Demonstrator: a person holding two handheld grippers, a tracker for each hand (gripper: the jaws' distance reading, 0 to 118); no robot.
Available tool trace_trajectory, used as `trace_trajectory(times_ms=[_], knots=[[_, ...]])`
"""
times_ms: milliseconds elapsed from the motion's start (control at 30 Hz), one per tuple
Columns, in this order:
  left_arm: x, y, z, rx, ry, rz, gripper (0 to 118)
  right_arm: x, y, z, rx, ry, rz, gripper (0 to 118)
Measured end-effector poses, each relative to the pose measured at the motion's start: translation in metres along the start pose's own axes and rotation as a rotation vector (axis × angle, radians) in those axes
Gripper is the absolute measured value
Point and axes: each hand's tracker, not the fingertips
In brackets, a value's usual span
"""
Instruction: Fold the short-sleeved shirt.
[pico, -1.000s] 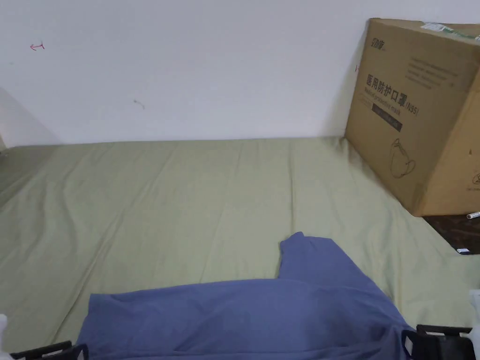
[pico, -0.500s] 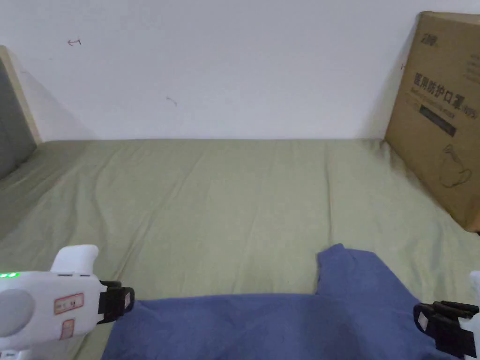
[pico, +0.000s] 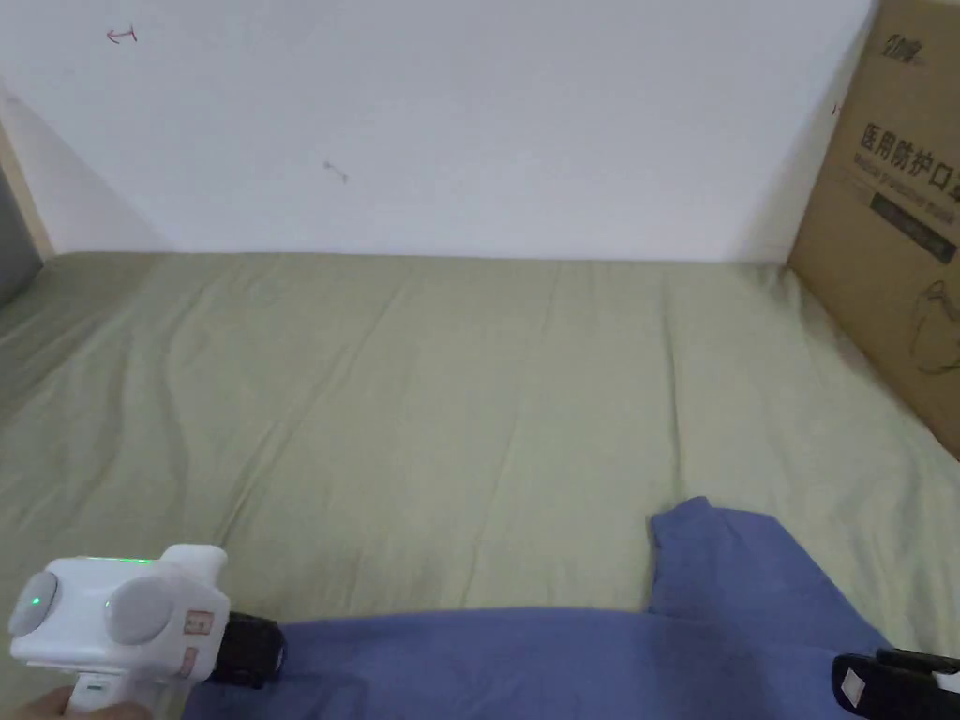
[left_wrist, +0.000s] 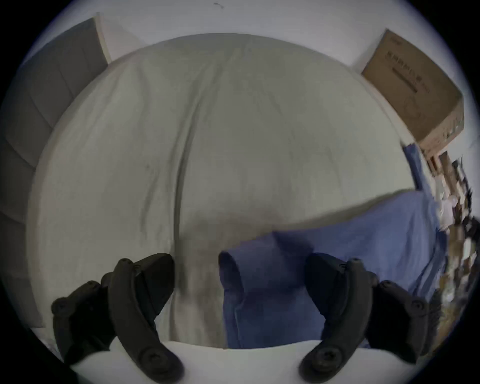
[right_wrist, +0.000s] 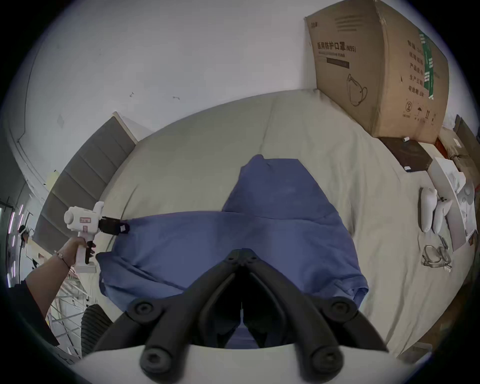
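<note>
**Blue shirt stretched between two grippers on a green sheet**

The blue shirt (pico: 581, 656) lies across the near part of the green sheet (pico: 469, 394), one sleeve (pico: 722, 553) pointing away. The left gripper (left_wrist: 239, 275) stands wide open, jaws apart, a corner of shirt between them but not pinched; motion blur softens that view. The right gripper (right_wrist: 241, 256) has its jaws closed together at the tips over the shirt's edge; whether cloth is pinched between them is hard to tell. A cardboard box (pico: 900, 216), cut off by the frame, stands beyond the right gripper.
</note>
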Motion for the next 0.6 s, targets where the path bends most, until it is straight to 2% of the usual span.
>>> trace_trajectory(times_ms=[67, 100, 167, 200, 267, 300, 333, 367, 400, 433, 467, 500, 600], knots=[[0.010, -0.006, 0.014, 0.090, -0.062, -0.042, 40, 0.008, 0.002, -0.004, 0.000, -0.004, -0.010, 0], [0.012, -0.006, 0.023, 0.115, -0.058, -0.056, 2, 0.013, 0.001, -0.008, 0.004, 0.002, -0.019, 0], [0.014, -0.008, 0.038, 0.146, -0.055, -0.062, 3, 0.024, 0.009, -0.016, 0.016, 0.052, -0.042, 0], [0.014, -0.010, 0.054, 0.184, -0.097, -0.041, 3, 0.030, 0.016, -0.021, 0.030, 0.085, -0.049, 0], [0.011, -0.012, 0.075, 0.210, -0.170, 0.008, 3, 0.043, 0.033, -0.035, 0.062, 0.053, -0.053, 0], [0.010, -0.014, 0.085, 0.217, -0.156, 0.010, 3, 0.050, 0.043, -0.044, 0.071, 0.031, -0.056, 0], [0.016, -0.014, 0.094, 0.226, -0.150, 0.007, 3, 0.056, 0.056, -0.057, 0.062, 0.009, -0.048, 9], [0.016, -0.016, 0.102, 0.227, -0.153, 0.004, 3, 0.065, 0.066, -0.075, 0.038, -0.028, -0.032, 38], [0.015, -0.018, 0.109, 0.232, -0.161, 0.002, 3, 0.073, 0.076, -0.092, -0.003, -0.057, -0.026, 83], [0.015, -0.020, 0.116, 0.227, -0.165, 0.000, 3, 0.081, 0.085, -0.112, -0.058, -0.100, -0.034, 118], [0.018, -0.019, 0.118, 0.230, -0.163, 0.000, 3, 0.088, 0.097, -0.123, -0.010, -0.113, -0.029, 116], [0.018, -0.022, 0.123, 0.235, -0.155, 0.004, 3, 0.112, 0.097, -0.155, -0.080, -0.136, -0.063, 116], [0.019, -0.023, 0.129, 0.235, -0.143, 0.023, 3, 0.139, 0.102, -0.201, -0.195, -0.210, -0.110, 116]])
